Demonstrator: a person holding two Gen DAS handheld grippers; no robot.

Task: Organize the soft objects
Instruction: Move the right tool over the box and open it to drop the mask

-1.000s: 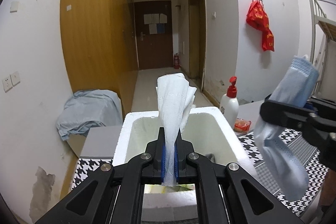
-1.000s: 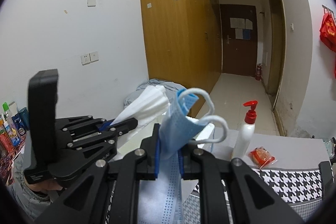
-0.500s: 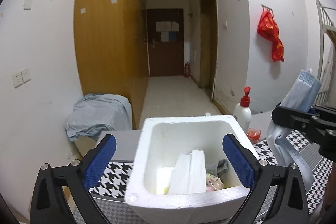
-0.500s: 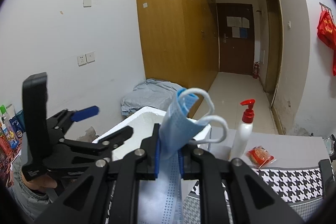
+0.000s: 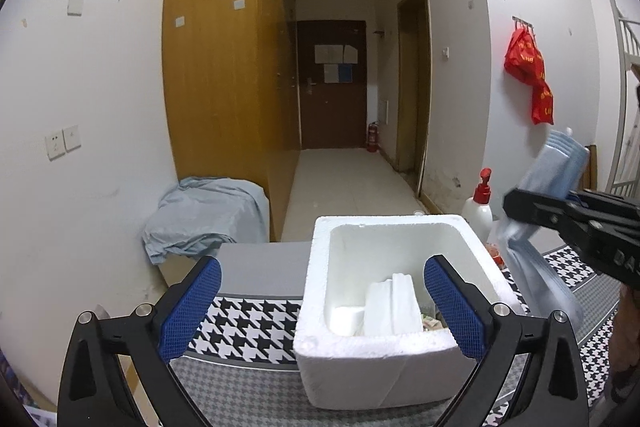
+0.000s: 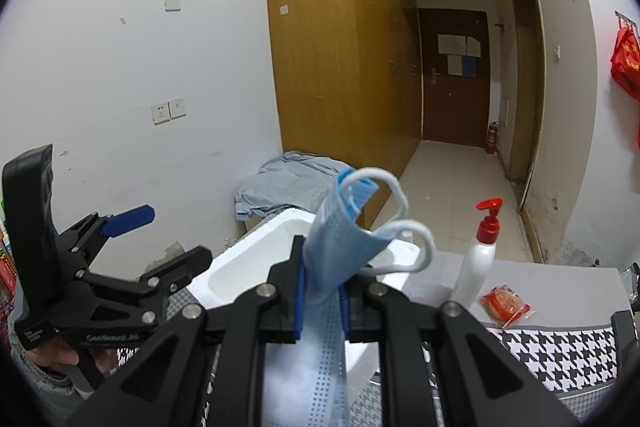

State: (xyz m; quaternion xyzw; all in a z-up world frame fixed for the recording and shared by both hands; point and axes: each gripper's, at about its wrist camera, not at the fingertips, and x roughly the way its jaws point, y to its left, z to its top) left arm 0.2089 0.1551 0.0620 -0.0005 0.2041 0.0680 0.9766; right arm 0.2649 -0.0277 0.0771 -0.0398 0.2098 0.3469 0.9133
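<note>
Left gripper (image 5: 320,297): jaws spread wide, nothing between the blue pads; it hangs just above and in front of the foam box, one pad to each side of the box's near left and right.
Right gripper (image 6: 320,301): clamped on a blue face mask, pads pressed against the folded cloth.
Face mask (image 6: 344,235): folded, sticking up from the right gripper with two white ear loops curling off the top; its lower part hangs down below the pads. In the left view it shows at the right edge (image 5: 560,163), beside the box and above the cloth.
Foam box (image 5: 316,323): white, open-topped, standing on the checked cloth.
Tissue (image 5: 394,303): white folded wad lying inside the box, leaning toward the near wall; other small items beside it are too hidden to name.
Checked cloth (image 5: 248,323): black-and-white houndstooth, covering the table under the box.
Pump bottle (image 6: 478,267): white with red pump, upright behind the box on its right.
Red packet (image 6: 506,305): lying on the table just beside the bottle.
</note>
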